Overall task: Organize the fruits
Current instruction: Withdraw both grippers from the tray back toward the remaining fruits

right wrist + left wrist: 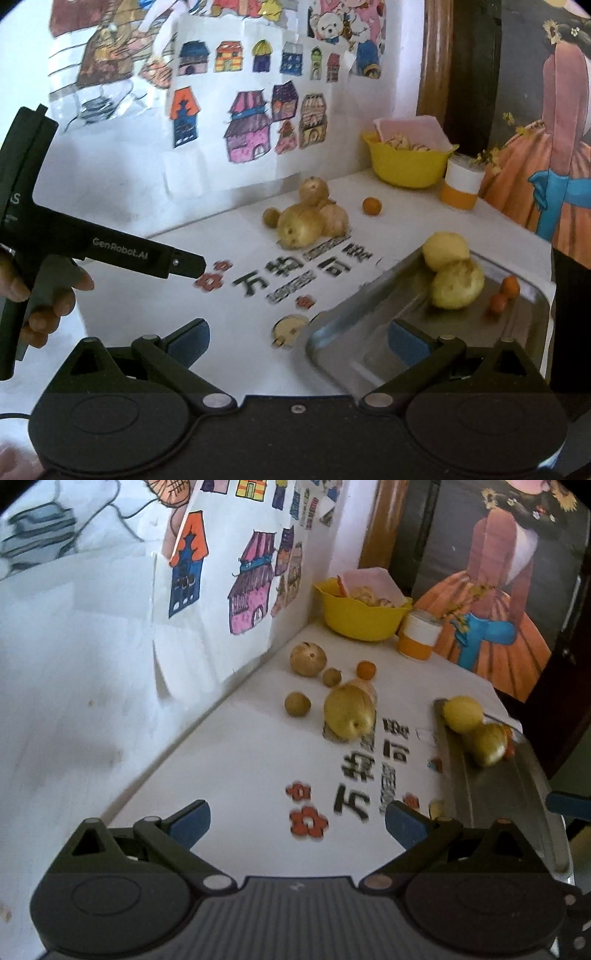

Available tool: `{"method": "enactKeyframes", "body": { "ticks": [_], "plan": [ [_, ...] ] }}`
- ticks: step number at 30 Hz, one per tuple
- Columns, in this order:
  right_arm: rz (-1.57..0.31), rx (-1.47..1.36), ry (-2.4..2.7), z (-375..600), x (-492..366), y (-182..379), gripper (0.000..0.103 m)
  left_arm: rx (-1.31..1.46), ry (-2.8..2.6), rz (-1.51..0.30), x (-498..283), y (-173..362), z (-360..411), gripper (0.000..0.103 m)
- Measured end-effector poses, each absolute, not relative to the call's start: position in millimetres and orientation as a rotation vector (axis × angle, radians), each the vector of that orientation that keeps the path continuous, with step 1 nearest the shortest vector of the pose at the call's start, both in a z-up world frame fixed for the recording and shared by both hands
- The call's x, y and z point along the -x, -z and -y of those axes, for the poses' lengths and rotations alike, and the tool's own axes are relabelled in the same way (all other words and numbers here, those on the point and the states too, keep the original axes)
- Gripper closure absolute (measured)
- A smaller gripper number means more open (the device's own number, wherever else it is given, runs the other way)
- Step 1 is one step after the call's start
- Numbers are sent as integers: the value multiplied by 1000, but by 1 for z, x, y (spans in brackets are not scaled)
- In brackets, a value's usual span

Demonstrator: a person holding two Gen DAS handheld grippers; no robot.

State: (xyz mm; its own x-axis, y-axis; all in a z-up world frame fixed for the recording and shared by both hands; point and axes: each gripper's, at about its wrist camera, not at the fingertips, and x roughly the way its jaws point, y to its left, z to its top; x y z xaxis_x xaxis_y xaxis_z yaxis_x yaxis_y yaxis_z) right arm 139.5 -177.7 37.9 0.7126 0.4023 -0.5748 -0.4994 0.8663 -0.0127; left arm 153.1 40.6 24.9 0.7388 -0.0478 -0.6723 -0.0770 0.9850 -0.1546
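My left gripper (295, 823) is open and holds nothing, low over the white table. Ahead of it lie a large yellow pear (349, 710), a brown round fruit (307, 658), two small brown fruits (296, 703) and a small orange (366, 669). A metal tray (491, 797) on the right holds a yellow fruit (462, 713) and a pear (489, 744). My right gripper (297, 341) is open and empty, its right finger over the near corner of the tray (369, 332). That tray carries the yellow fruit (445, 251), the pear (458, 284) and two small oranges (509, 286).
A yellow bowl (406, 166) with peels and an orange-and-white cup (461, 186) stand at the back right. The wall with house drawings (243, 122) runs along the table's far side. A hand (48, 295) holds the other tool's black handle (129, 251) at left.
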Motion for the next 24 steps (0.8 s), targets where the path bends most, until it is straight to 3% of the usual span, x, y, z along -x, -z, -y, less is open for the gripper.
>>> {"method": "enactKeyframes", "body": {
  "ticks": [21,24],
  "plan": [
    [-517,221,-552,136,-245,-31,1,77,-125,-681,-255,-26,-42,1],
    [-536,222,-565,125,-257,-23,7,54,-117,-677,-259,-22,-42,1]
  ]
}}
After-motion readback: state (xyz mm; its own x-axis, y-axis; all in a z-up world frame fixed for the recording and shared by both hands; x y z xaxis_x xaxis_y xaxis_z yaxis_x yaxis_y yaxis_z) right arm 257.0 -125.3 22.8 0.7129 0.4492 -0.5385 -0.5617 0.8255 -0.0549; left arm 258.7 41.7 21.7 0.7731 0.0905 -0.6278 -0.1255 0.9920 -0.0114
